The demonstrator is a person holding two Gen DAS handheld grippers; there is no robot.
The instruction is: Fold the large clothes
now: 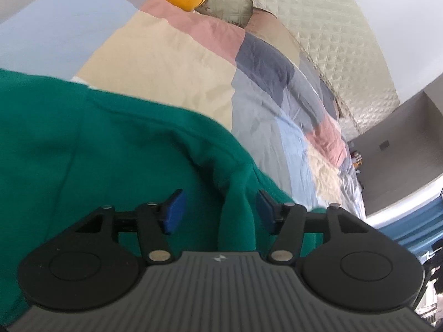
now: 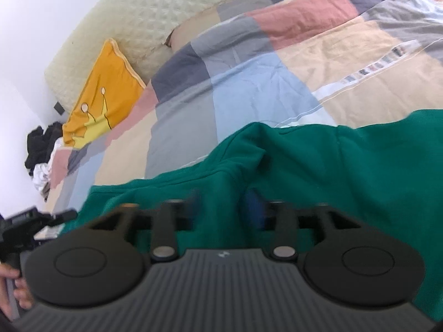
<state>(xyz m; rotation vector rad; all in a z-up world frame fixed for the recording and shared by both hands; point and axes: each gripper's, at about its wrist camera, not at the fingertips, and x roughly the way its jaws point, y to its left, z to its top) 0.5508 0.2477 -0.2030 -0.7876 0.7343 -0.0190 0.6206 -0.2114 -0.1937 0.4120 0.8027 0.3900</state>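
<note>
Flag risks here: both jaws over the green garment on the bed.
1. A raised fold of the green garment stands between the left gripper jaws without being pinched; it could slip out.
2. The right gripper is motion-blurred, so closing now may catch extra layers.
3. Dragging could rumple the quilt.

A green garment [image 2: 318, 166] lies rumpled on a patchwork quilt [image 2: 249, 83]. The right gripper [image 2: 224, 210] sits over it, jaws apart, a raised ridge of green cloth between its blurred blue pads without clear contact. A yellow cushion [image 2: 102, 94] leans against a quilted cream headboard [image 2: 133, 13]
</note>
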